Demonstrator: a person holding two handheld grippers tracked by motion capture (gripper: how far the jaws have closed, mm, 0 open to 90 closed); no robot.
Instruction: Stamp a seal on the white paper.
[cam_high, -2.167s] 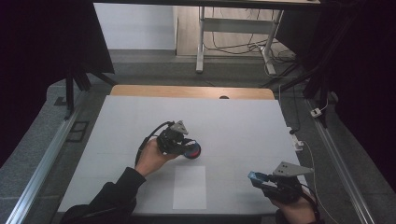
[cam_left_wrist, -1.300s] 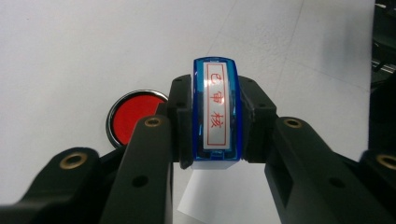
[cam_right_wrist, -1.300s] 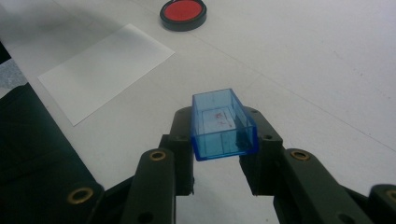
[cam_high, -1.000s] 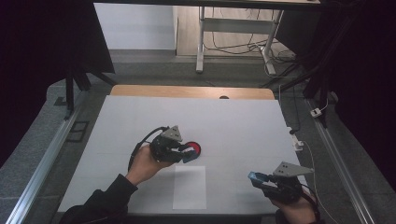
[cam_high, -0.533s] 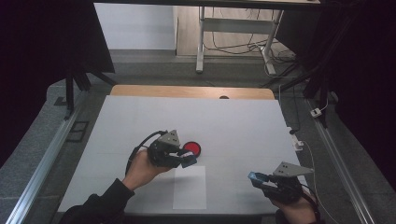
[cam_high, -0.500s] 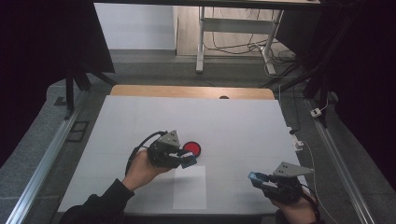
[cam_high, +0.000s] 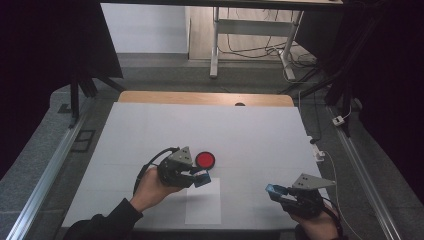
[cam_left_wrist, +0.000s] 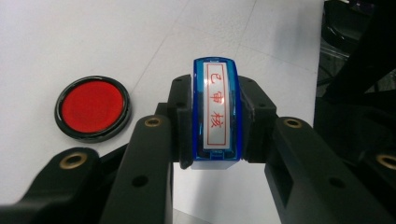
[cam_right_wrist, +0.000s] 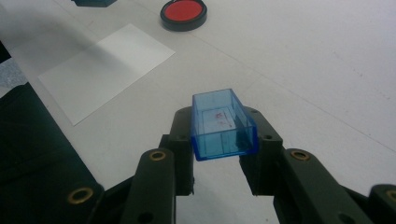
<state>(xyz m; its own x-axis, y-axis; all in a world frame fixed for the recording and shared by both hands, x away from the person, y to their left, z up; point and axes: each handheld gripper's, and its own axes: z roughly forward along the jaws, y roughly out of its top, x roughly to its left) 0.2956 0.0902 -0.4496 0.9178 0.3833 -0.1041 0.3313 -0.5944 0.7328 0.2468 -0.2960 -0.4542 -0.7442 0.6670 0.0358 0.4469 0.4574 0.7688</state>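
Note:
My left gripper (cam_high: 199, 178) is shut on a blue stamp (cam_high: 202, 178) with a white label printed in red (cam_left_wrist: 217, 112); the jaws press on its two long sides. It hovers just in front of a round red ink pad (cam_high: 205, 160) in a black rim (cam_left_wrist: 92, 107), over the far edge of a white sheet of paper (cam_high: 202, 202). My right gripper (cam_high: 275, 190) is shut on the stamp's clear blue cap (cam_right_wrist: 223, 125), low over the table near its front right edge. The ink pad (cam_right_wrist: 183, 12) and the paper (cam_right_wrist: 105, 65) lie beyond the cap.
A white mat (cam_high: 250, 130) covers the table, with a wooden strip (cam_high: 205, 98) along its far edge. Metal rails (cam_high: 50, 165) run down both sides. A small white connector and cable (cam_high: 318, 154) lie at the mat's right edge.
My left gripper has drawn back from the ink pad toward the near edge with the stamp, leaving the red pad uncovered. The right gripper has stayed in place.

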